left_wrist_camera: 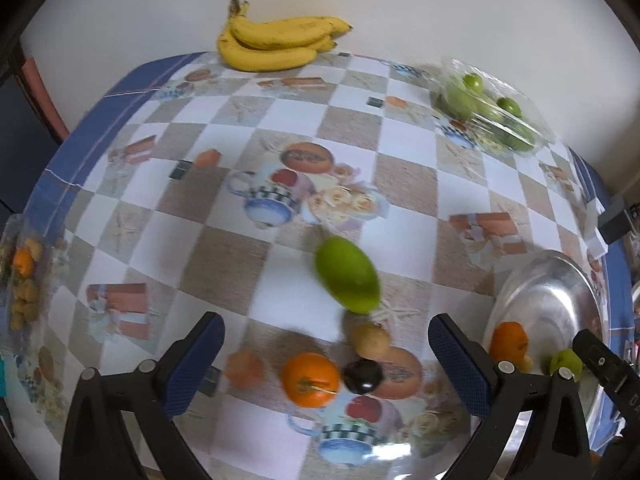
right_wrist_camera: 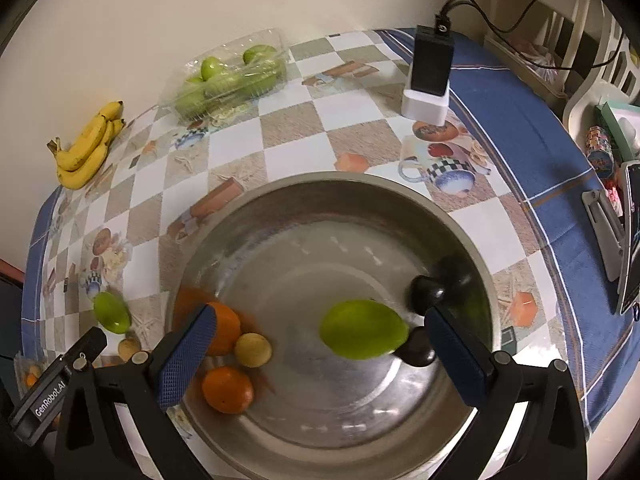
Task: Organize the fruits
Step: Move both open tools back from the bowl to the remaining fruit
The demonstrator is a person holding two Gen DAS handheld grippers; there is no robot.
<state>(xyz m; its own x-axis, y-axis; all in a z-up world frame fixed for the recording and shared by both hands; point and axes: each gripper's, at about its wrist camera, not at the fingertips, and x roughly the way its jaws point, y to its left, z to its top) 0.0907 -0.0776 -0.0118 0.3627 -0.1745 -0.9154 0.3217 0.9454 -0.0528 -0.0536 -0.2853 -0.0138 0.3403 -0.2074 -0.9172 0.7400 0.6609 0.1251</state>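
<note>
My left gripper is open over the table. Below it lie an orange, a dark plum, a brown kiwi-like fruit and, further ahead, a blurred green mango. My right gripper is open above the steel bowl. A blurred green mango lies loose in the bowl between the fingers, with two oranges, a small yellow fruit and dark plums. The bowl also shows in the left wrist view.
A banana bunch lies at the table's far edge by the wall. A clear plastic box of green fruits stands at the back. A black device on a white base stands behind the bowl. A packet of small fruits lies at the left edge.
</note>
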